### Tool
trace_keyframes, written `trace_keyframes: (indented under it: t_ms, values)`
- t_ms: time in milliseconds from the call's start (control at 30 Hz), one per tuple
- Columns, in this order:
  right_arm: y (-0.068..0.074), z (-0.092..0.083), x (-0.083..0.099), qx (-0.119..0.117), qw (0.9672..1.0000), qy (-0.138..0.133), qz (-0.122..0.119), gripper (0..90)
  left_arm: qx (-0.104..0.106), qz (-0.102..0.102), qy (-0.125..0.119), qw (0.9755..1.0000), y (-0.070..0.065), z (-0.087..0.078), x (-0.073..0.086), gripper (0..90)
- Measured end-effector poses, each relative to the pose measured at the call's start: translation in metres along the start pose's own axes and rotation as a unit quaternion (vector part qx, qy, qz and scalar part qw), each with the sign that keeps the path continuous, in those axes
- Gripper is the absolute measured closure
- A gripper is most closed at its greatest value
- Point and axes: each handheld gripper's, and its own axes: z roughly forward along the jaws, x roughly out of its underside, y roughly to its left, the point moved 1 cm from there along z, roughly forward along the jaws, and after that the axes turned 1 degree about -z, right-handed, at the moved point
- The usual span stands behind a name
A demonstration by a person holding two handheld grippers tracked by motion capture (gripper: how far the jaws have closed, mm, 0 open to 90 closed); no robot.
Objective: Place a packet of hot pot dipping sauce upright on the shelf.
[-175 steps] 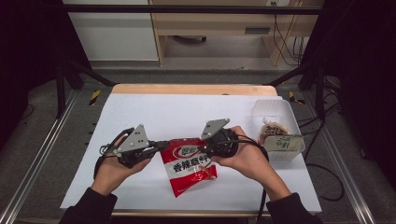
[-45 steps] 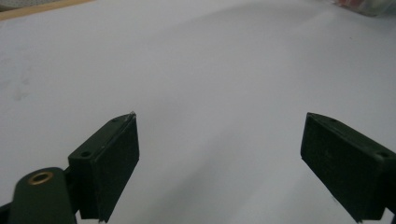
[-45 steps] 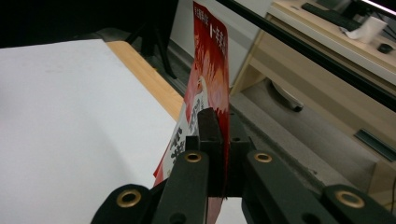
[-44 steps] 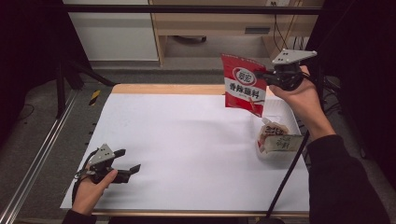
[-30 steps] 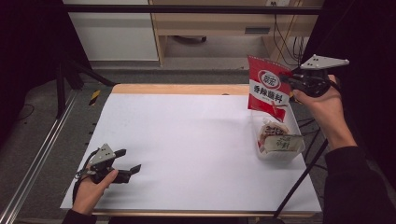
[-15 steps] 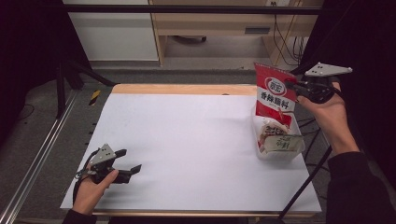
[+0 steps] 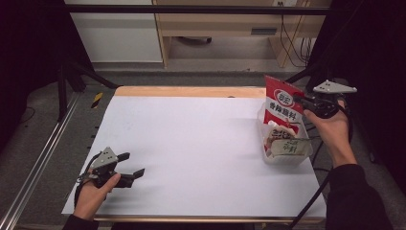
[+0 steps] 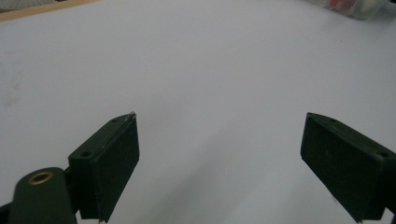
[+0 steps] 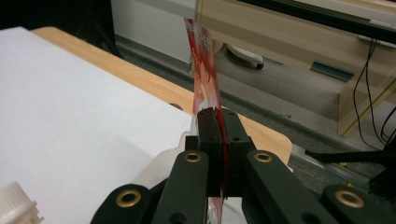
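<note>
The red seasoning packet (image 7: 283,104) hangs upright over the clear plastic bin (image 7: 286,155), its lower edge among the packets there (edge pinched in the right claw (image 7: 300,101)). Well left of the bin, the left claw (image 7: 132,167) rests released on the white worktop (image 7: 191,143).

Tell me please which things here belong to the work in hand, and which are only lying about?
In the work:
- red packet, clamped in the right gripper
- clear container under it, with other packets inside

Lying about:
- left gripper, open on the white table, holding nothing
- cables on the floor behind the table
</note>
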Motion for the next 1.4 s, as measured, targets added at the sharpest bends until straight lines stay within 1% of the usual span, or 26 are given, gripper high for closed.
trace_keyframes:
  t_ms: [67,167,300,400,433,467,500,533,567,633,667,700,733,767,800,833,933,967,1100,1133,1167,1200,1267,1333,1367,1400]
  values:
    - [-0.002,-0.005,0.009,0.005,0.9998,-0.006,0.020,89.6,0.005,-0.005,-0.006,1.0000,0.000,-0.001,-0.001,11.4]
    - [-0.002,-0.009,0.016,0.012,0.9996,-0.001,0.026,89.3,0.005,-0.008,-0.007,0.9999,0.000,-0.001,0.000,11.4]
    - [0.002,-0.016,0.028,0.035,0.9986,0.016,0.035,88.4,0.001,0.001,-0.005,1.0000,-0.002,-0.003,0.000,11.4]
    - [0.001,-0.023,0.035,0.046,0.9974,0.030,0.046,85.2,-0.002,0.000,-0.009,1.0000,-0.002,-0.007,0.000,11.4]
    - [0.001,-0.023,0.035,0.046,0.9974,0.030,0.046,85.2,-0.002,0.000,-0.009,1.0000,-0.002,-0.007,0.000,11.4]
    - [0.000,-0.026,0.037,0.047,0.9969,0.031,0.054,79.1,-0.003,-0.001,-0.010,0.9999,-0.002,-0.007,0.000,11.4]
    - [0.000,-0.026,0.037,0.047,0.9969,0.031,0.054,79.1,-0.004,-0.002,-0.010,0.9999,-0.002,-0.007,0.000,11.4]
    - [0.001,-0.029,0.037,0.058,0.9965,0.032,0.051,72.2,-0.005,-0.003,-0.010,0.9999,-0.001,-0.007,0.000,11.4]
    - [0.001,-0.029,0.037,0.058,0.9965,0.032,0.051,72.2,-0.004,-0.004,-0.010,0.9999,-0.001,-0.007,0.000,11.4]
    - [0.003,-0.034,0.034,0.070,0.9954,0.030,0.058,58.9,-0.004,-0.004,-0.010,0.9999,-0.001,-0.007,0.000,11.4]
    - [0.007,-0.040,0.031,0.074,0.9954,0.027,0.055,52.6,-0.003,-0.004,-0.009,0.9999,-0.001,-0.006,0.000,11.4]
    - [0.007,-0.040,0.031,0.074,0.9954,0.027,0.055,52.6,-0.003,-0.004,-0.009,0.9999,-0.001,-0.006,0.000,11.4]
    - [0.008,-0.043,0.029,0.079,0.9951,0.025,0.054,47.2,-0.004,-0.003,-0.008,1.0000,-0.001,-0.006,0.000,11.4]
    - [0.014,-0.052,0.024,0.086,0.9948,0.018,0.052,37.7,-0.004,-0.003,-0.008,1.0000,-0.002,-0.006,0.001,11.4]
    - [0.018,-0.056,0.021,0.089,0.9945,0.014,0.053,33.0,-0.006,-0.001,-0.006,1.0000,-0.002,-0.006,0.001,11.4]
    - [0.018,-0.056,0.021,0.089,0.9945,0.014,0.053,33.0,-0.006,-0.001,-0.006,1.0000,-0.002,-0.006,0.001,11.4]
    - [0.036,-0.070,0.012,0.103,0.9935,0.015,0.046,23.7,-0.010,0.000,-0.006,0.9999,-0.002,-0.006,0.001,11.4]
    - [0.041,-0.073,0.010,0.103,0.9937,0.012,0.044,22.1,-0.010,0.001,-0.006,0.9999,-0.002,-0.006,0.001,11.4]
    - [0.076,-0.089,0.003,0.096,0.9950,-0.003,0.029,18.9,-0.007,-0.005,-0.007,0.9999,0.000,-0.007,0.002,11.4]
    - [0.090,-0.092,0.003,0.088,0.9956,-0.003,0.029,18.4,-0.009,-0.006,-0.007,0.9999,0.000,-0.007,0.002,11.4]
    - [0.090,-0.092,0.003,0.088,0.9956,-0.003,0.029,18.4,-0.009,-0.007,-0.007,0.9999,0.001,-0.007,0.002,11.4]
    - [0.099,-0.092,0.004,0.080,0.9964,-0.005,0.028,18.3,-0.009,-0.009,-0.007,0.9999,0.002,-0.007,0.002,11.4]
    - [0.117,-0.089,0.007,0.062,0.9978,0.002,0.021,17.2,-0.011,-0.010,-0.008,0.9999,0.002,-0.007,0.002,11.4]
    - [0.138,-0.083,0.012,0.038,0.9992,0.004,0.014,16.2,-0.014,-0.009,-0.006,0.9998,0.003,-0.007,0.002,11.4]
    - [0.159,-0.075,0.020,0.016,0.9998,0.008,0.010,15.9,-0.016,-0.008,-0.005,0.9998,0.003,-0.007,0.003,11.4]
    - [0.159,-0.075,0.020,0.016,0.9998,0.008,0.010,15.9,-0.017,-0.007,-0.004,0.9998,0.003,-0.007,0.003,11.4]
